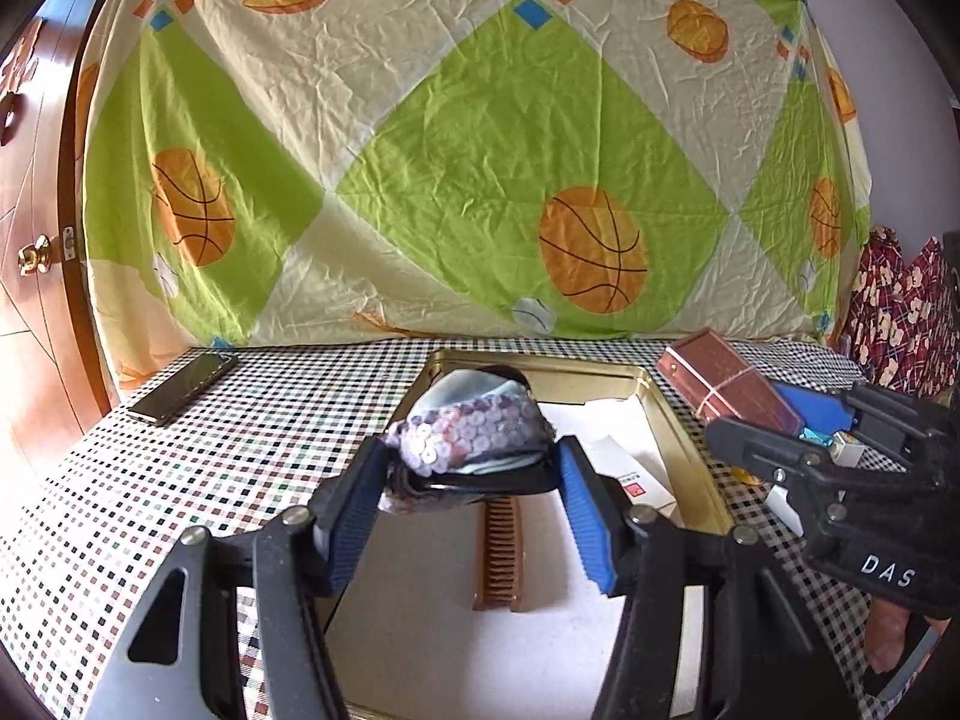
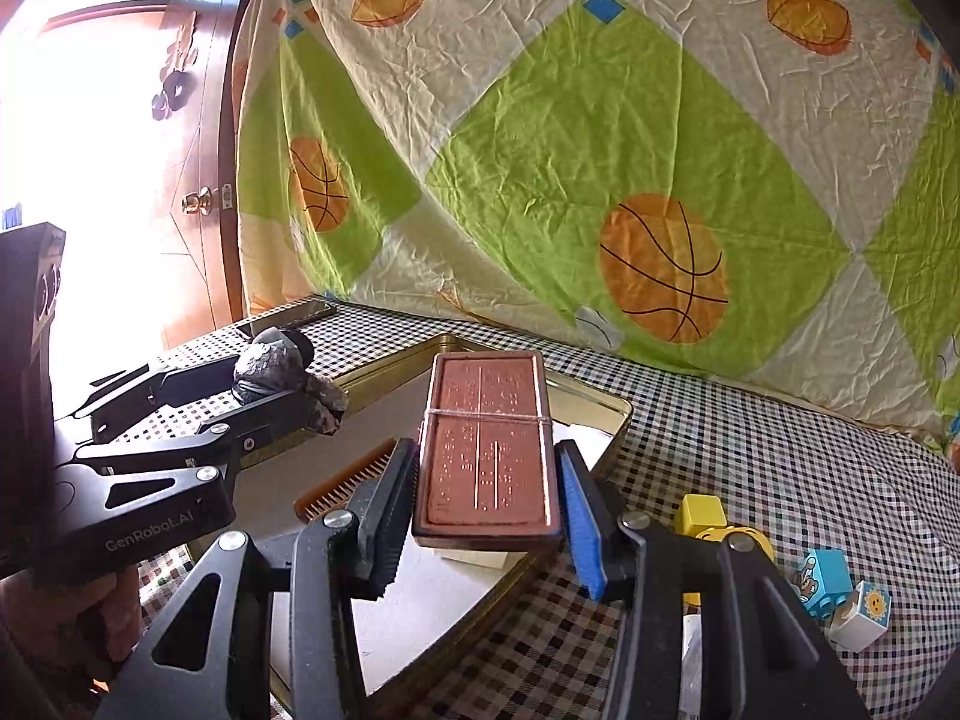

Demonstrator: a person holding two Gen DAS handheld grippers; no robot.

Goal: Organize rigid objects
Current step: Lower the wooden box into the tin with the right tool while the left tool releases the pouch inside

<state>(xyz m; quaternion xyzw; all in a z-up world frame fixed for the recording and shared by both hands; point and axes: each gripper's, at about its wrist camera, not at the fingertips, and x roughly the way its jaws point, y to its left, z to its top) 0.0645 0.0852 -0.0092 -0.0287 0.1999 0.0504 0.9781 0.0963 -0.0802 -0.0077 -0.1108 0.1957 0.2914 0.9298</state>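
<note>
Blue rubber pads of the left gripper [image 1: 471, 474] are clamped about half open on a sequined pouch [image 1: 474, 429], carried above the near part of the gold tin tray [image 1: 690, 450]. The right gripper [image 2: 486, 480] is closed narrower on a copper-brown flat box [image 2: 489, 444] bound with a rubber band, over the tray's right edge. Inside the tray already lie a brown comb [image 1: 498, 558] and a white carton [image 1: 624, 468]. Still out on the checked tablecloth [image 2: 750, 438]: toy blocks [image 2: 840, 594] and a phone [image 1: 183, 387]; roughly midway, I'd judge.
</note>
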